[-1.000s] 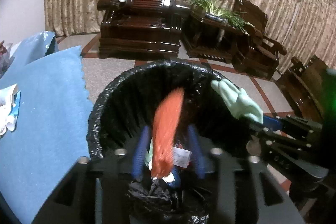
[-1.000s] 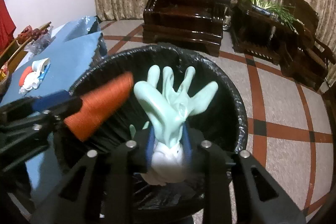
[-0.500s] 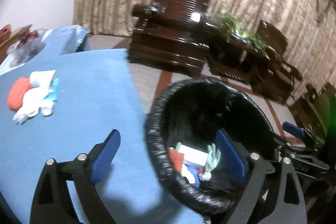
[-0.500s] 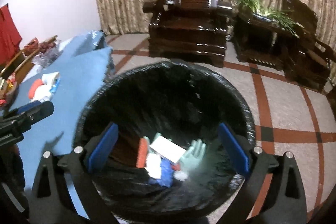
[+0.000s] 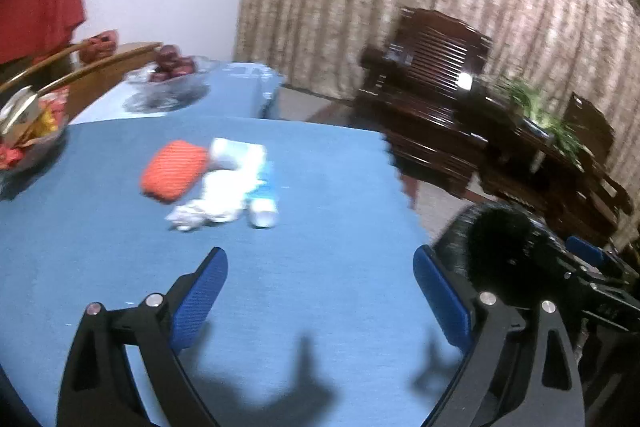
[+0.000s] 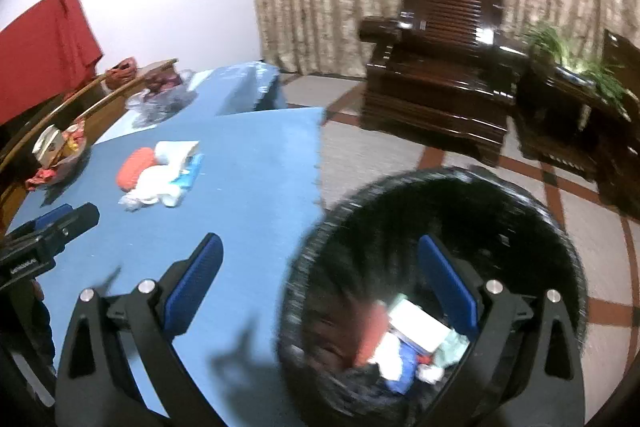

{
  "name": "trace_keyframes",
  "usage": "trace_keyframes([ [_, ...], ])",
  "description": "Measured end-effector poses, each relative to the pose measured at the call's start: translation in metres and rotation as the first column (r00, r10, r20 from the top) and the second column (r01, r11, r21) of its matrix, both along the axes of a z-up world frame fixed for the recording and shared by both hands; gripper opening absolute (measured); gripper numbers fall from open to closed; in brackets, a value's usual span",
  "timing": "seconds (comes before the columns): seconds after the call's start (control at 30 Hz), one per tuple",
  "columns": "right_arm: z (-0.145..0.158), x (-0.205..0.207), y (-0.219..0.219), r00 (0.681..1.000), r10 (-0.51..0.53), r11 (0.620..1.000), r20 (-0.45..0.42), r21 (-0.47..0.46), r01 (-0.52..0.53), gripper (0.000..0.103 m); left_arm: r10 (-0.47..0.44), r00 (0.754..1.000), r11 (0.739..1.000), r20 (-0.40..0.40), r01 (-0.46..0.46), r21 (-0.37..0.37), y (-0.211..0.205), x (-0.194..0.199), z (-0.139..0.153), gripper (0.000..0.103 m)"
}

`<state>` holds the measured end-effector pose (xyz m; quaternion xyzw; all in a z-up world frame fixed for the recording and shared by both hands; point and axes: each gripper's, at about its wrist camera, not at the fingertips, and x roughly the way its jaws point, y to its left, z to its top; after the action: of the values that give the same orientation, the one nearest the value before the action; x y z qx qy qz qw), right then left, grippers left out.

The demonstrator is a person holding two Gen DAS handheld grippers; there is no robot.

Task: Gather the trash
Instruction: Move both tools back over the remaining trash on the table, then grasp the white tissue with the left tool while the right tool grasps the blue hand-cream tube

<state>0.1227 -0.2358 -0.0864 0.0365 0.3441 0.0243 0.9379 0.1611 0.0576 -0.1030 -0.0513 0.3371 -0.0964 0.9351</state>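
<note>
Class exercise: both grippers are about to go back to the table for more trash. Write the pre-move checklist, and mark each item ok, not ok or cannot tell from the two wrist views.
1. Left gripper open and empty: ok.
2. Right gripper open and empty: ok.
3. Trash left on the blue table: ok, an orange piece, white crumpled paper and a tube lie bunched together.
4. Path from the left gripper to the pile free: ok, only bare cloth between.
5. Bin beside the table, mouth open: ok, earlier trash lies inside.
6. Which pieces overlap in the pile: cannot tell, views are blurred.
</note>
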Motion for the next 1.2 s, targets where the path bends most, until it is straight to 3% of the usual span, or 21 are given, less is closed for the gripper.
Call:
trace_keyframes([
  [0.23, 0.000, 0.039, 0.055, 0.998, 0.069, 0.998, 0.012, -0.001, -0.069, 0.095, 0.088, 0.996, 0.996, 0.007, -0.088, 0.018, 0.056, 0.017, -0.007, 0.089],
  [0.47, -0.016, 0.083, 0.096, 0.996, 0.089, 0.996, -0.005, 0.005, -0.089, 0.095, 0.099, 0.995, 0.995, -0.012, -0.098, 0.032, 0.086, 0.047, -0.026, 0.081],
  [0.7, -0.042, 0.122, 0.125, 0.993, 0.108, 0.994, -0.051, -0.005, -0.109, 0.095, 0.089, 0.995, 0.995, -0.047, -0.086, 0.044, 0.093, 0.084, -0.052, 0.075],
  [1.07, -0.068, 0.151, 0.131, 0.989, 0.115, 0.993, -0.095, -0.007, -0.116, 0.095, 0.055, 0.990, 0.997, -0.128, -0.047, 0.066, 0.085, 0.144, -0.096, 0.070],
  [1.2, -0.073, 0.157, 0.132, 0.988, 0.118, 0.993, -0.102, -0.003, -0.119, 0.095, 0.035, 0.985, 0.998, -0.170, -0.025, 0.062, 0.079, 0.156, -0.107, 0.057],
])
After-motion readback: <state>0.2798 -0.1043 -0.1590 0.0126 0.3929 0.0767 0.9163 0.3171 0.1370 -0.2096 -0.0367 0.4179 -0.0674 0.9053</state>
